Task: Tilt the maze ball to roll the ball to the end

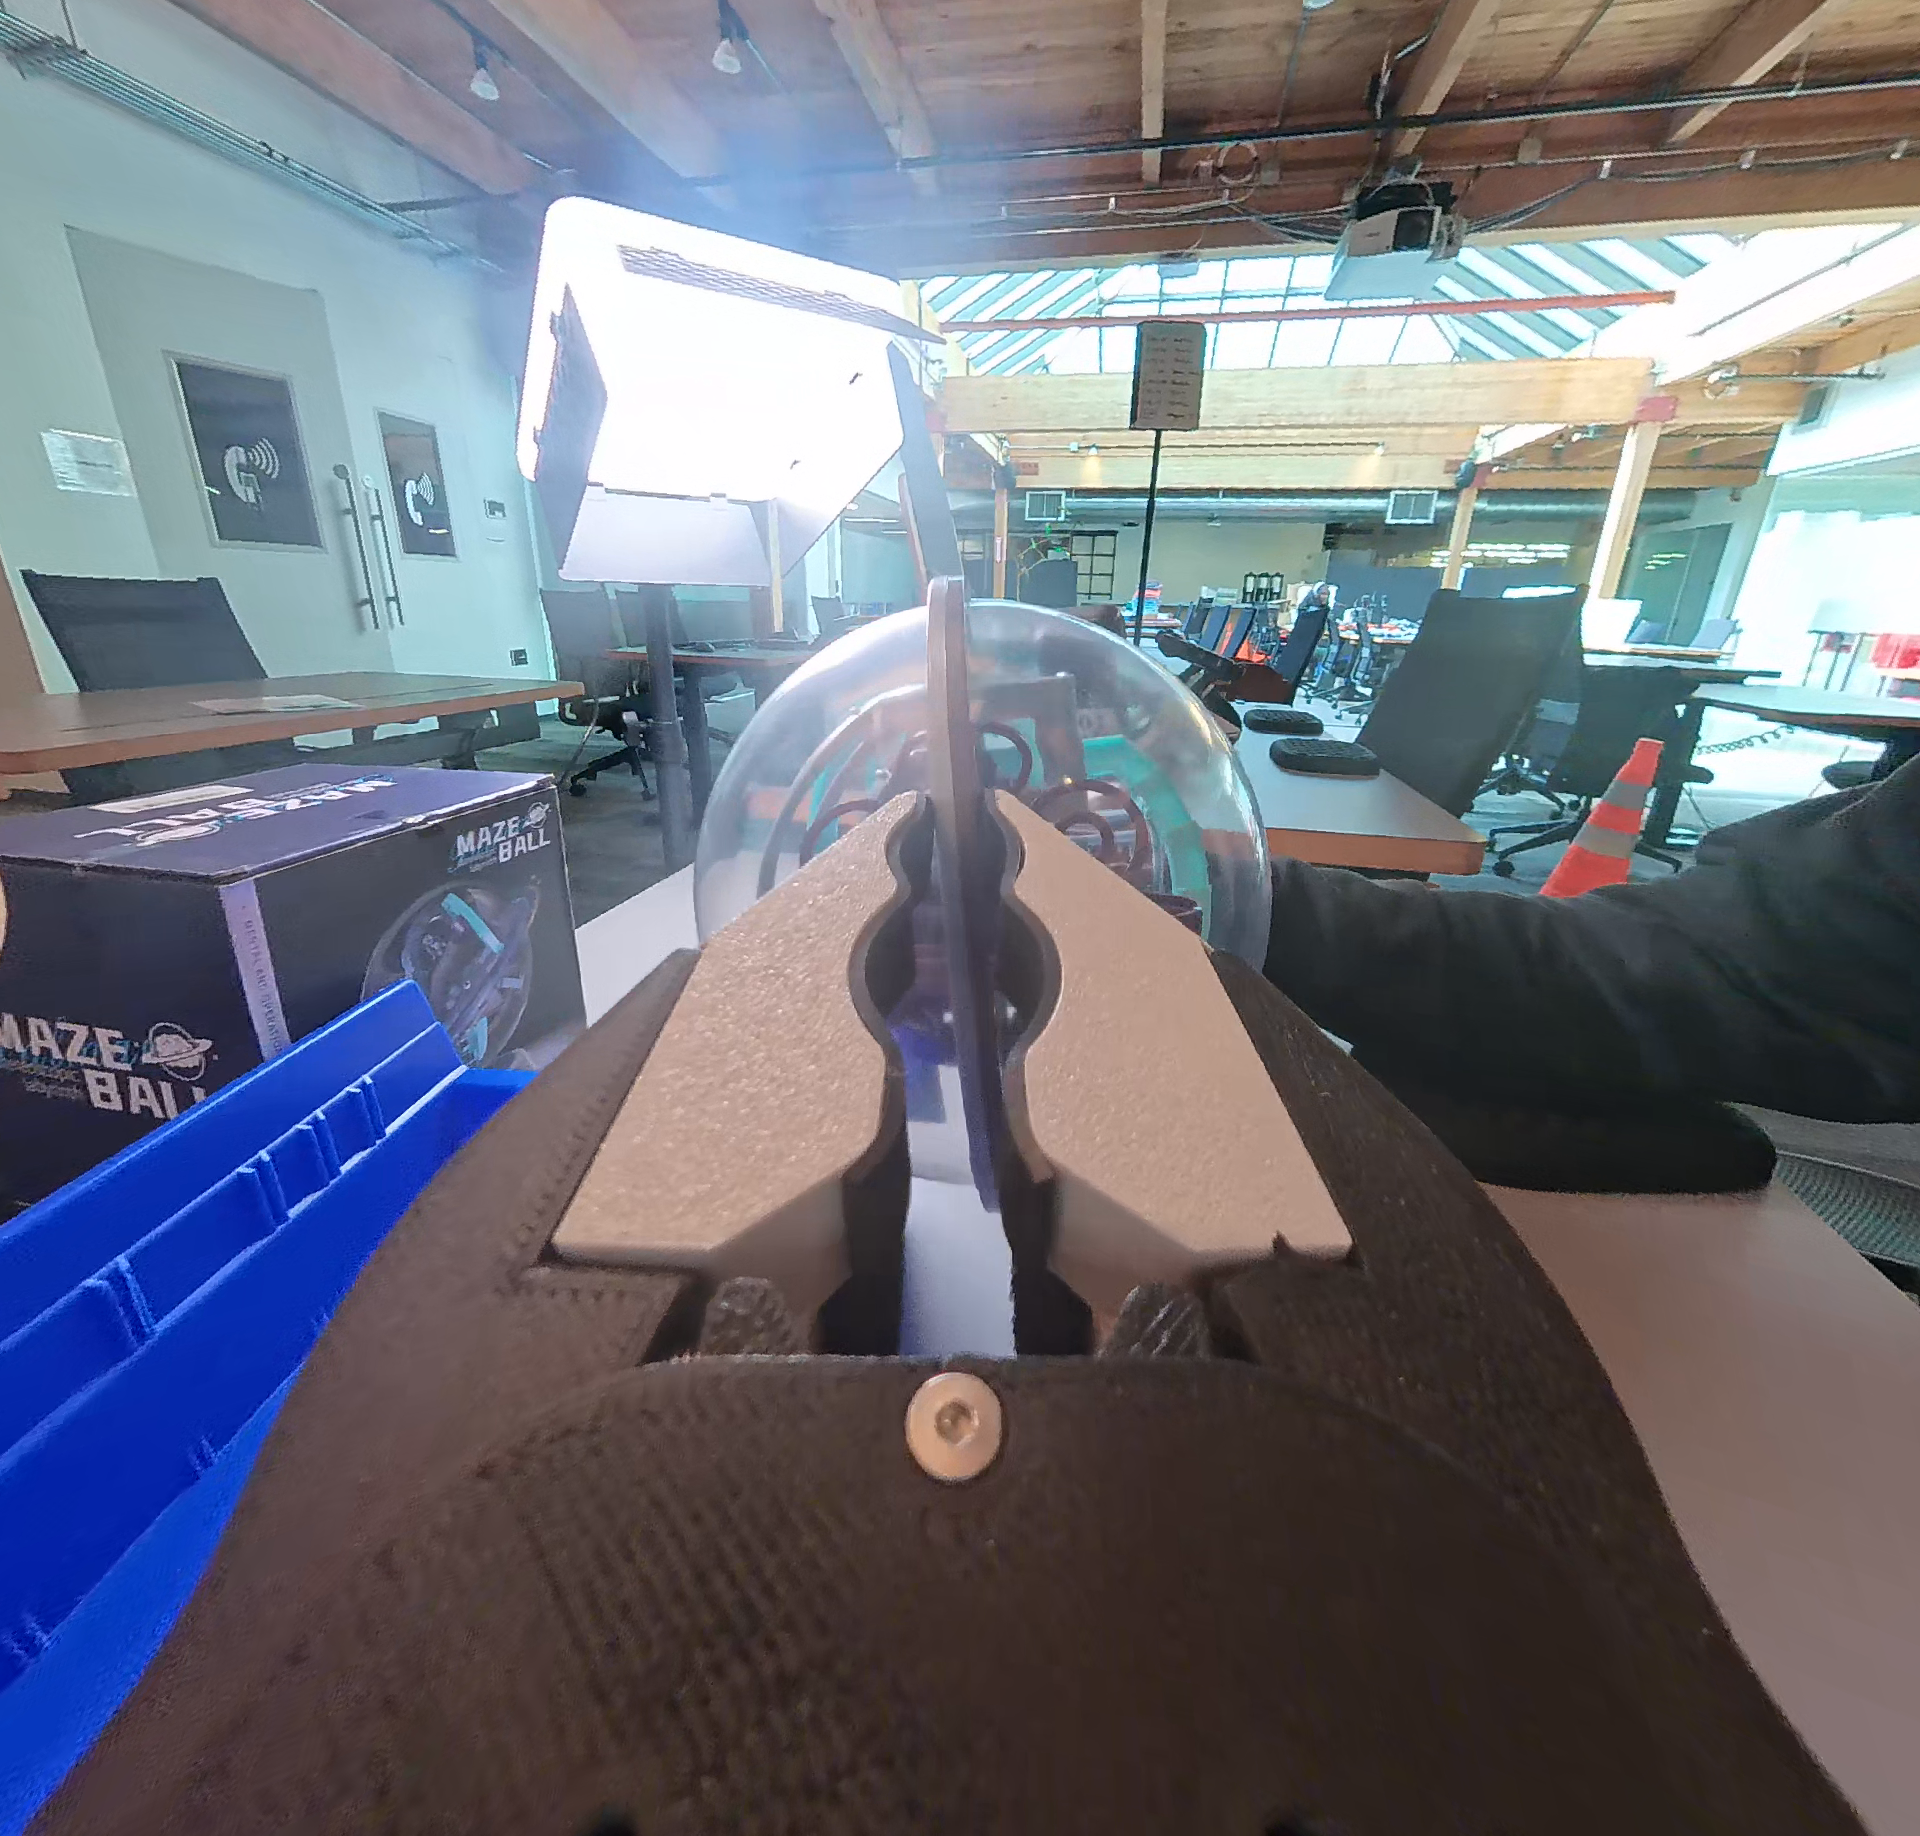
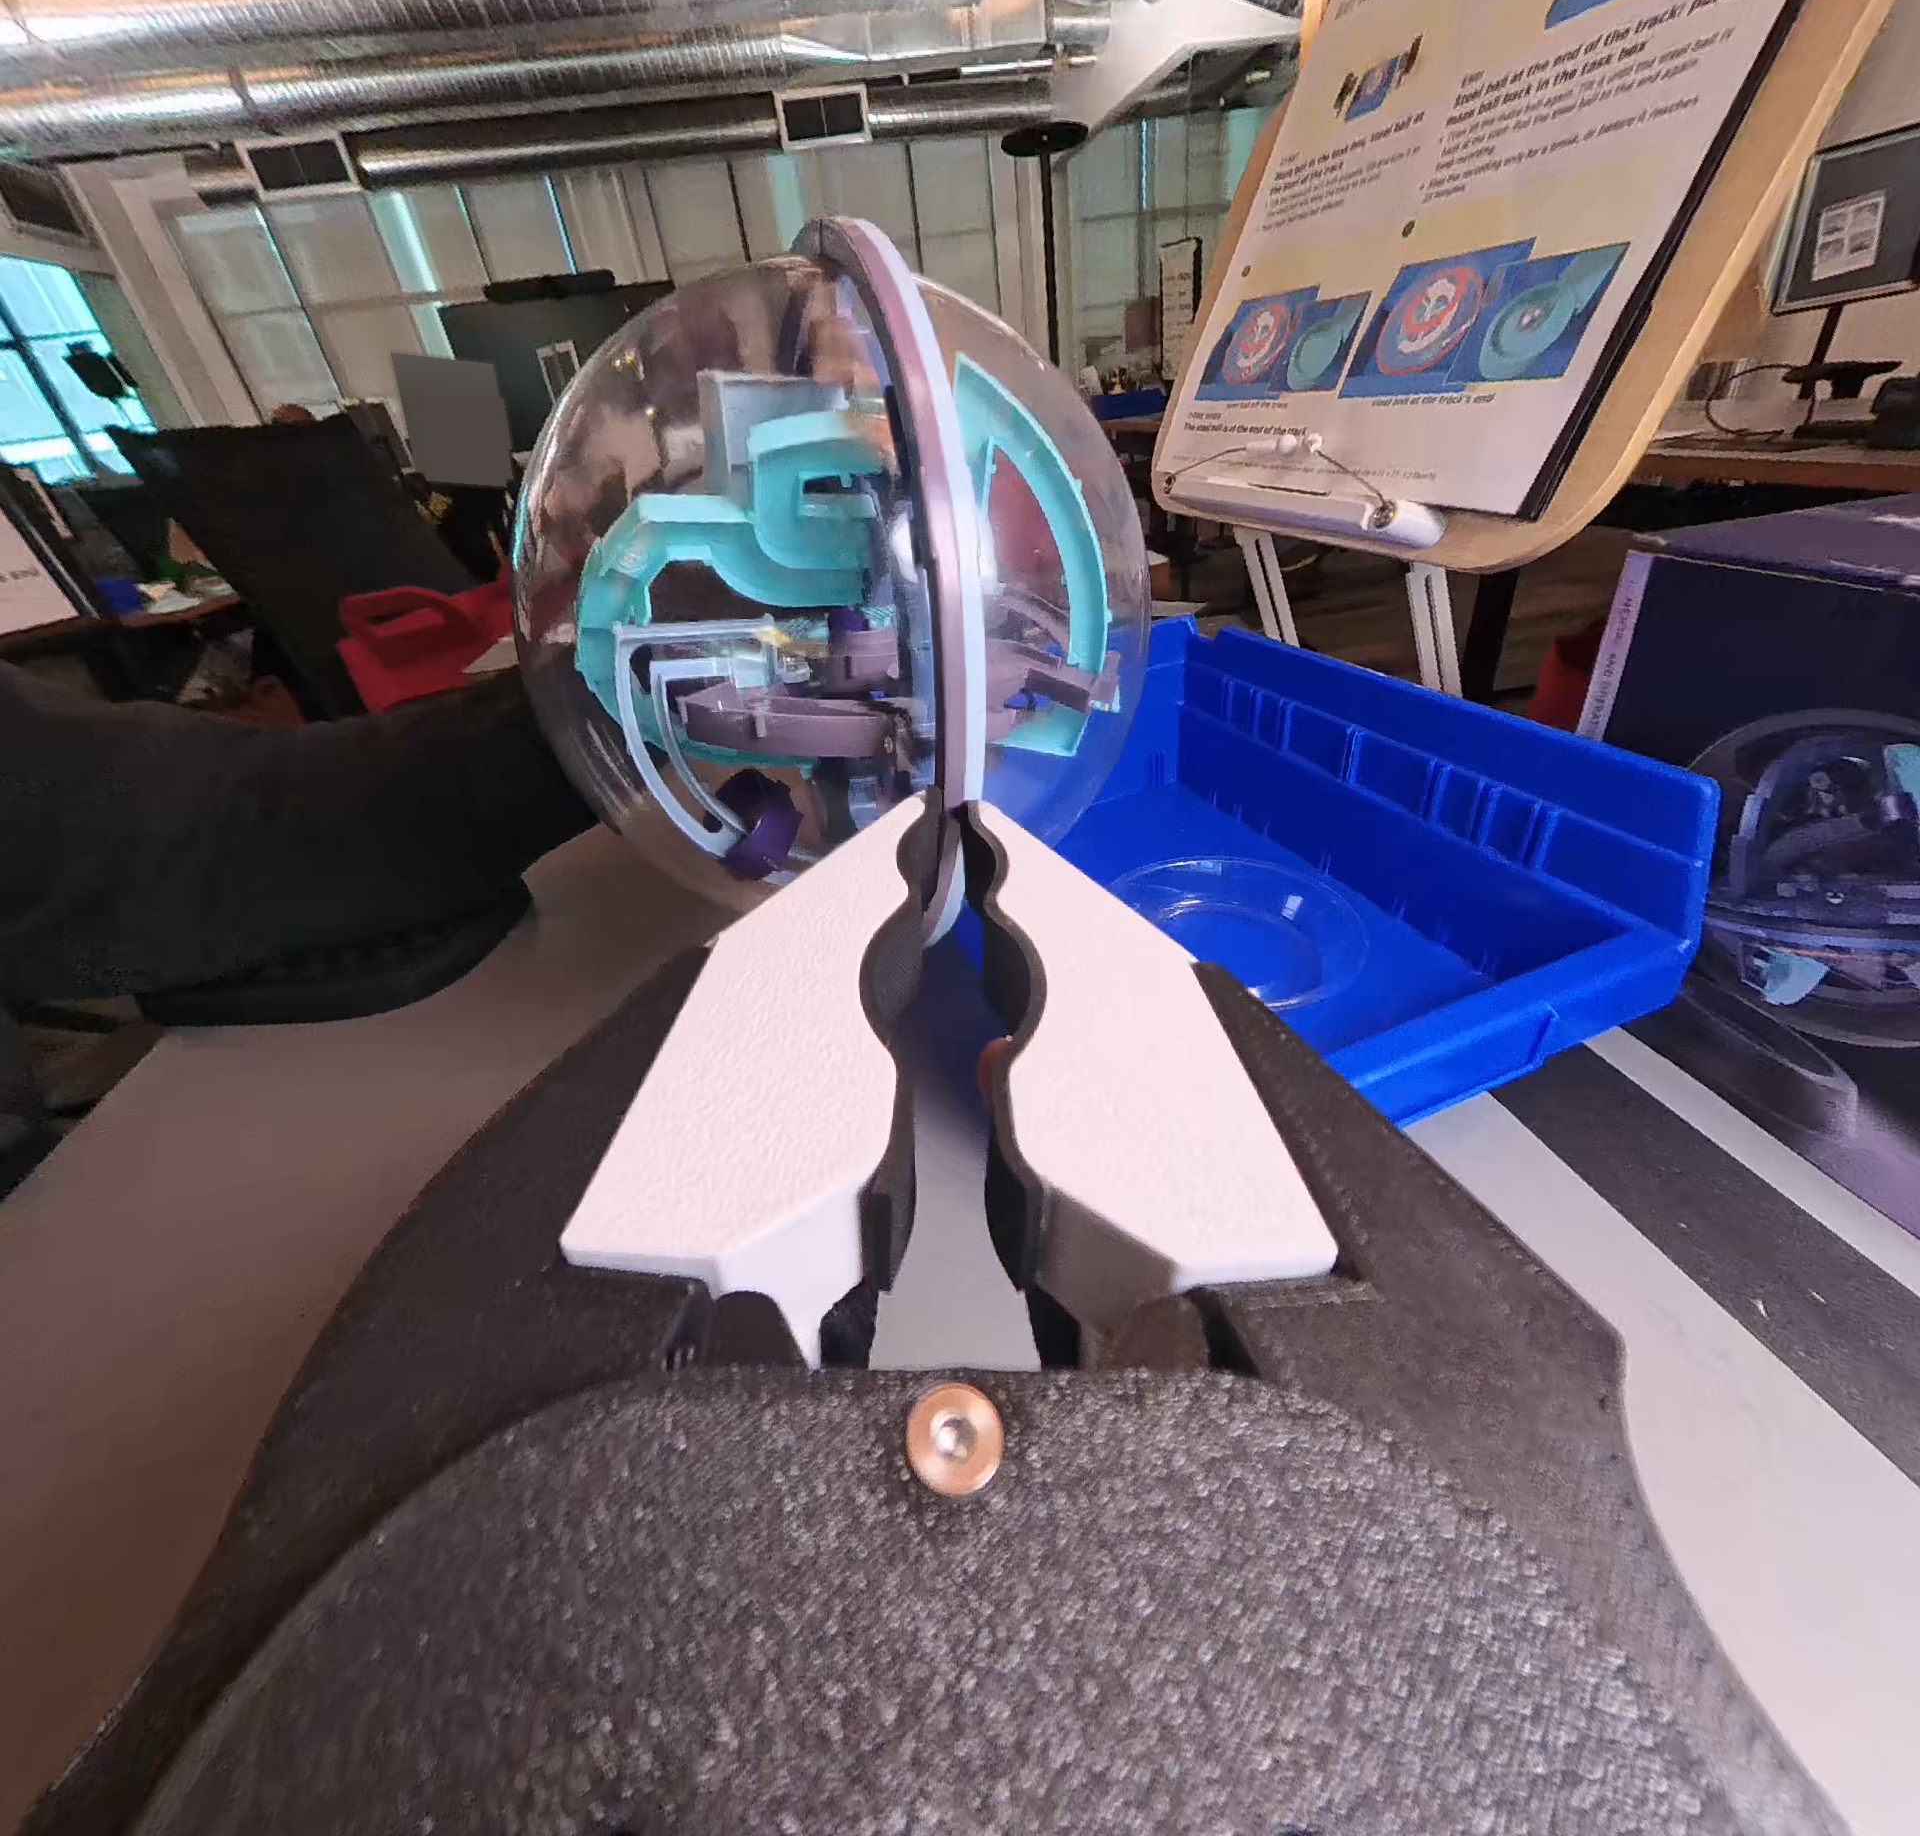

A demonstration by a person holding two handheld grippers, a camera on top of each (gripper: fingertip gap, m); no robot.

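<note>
The maze ball [image 1: 1143, 747] is a clear sphere with teal, grey and purple tracks inside and a flat ring [image 1: 951, 695] around its middle. It is held up above the white table [image 1: 1714, 1371] with the ring standing on edge. My left gripper [image 1: 956, 810] is shut on the ring, which runs deep between its fingers. In the right wrist view the maze ball [image 2: 727, 560] is straight ahead, and my right gripper [image 2: 951, 815] is shut on the lower edge of the ring [image 2: 925, 436] with its fingertips. I cannot make out the small ball inside.
A blue bin [image 2: 1403, 851] with a clear dish [image 2: 1236, 924] in it lies just beyond the ball; the bin also shows in the left wrist view [image 1: 208, 1215]. The dark maze ball box [image 1: 260, 903] stands behind the bin. A black sleeve [image 1: 1558, 1007] reaches in from the right. An instruction board [image 2: 1507, 228] stands behind.
</note>
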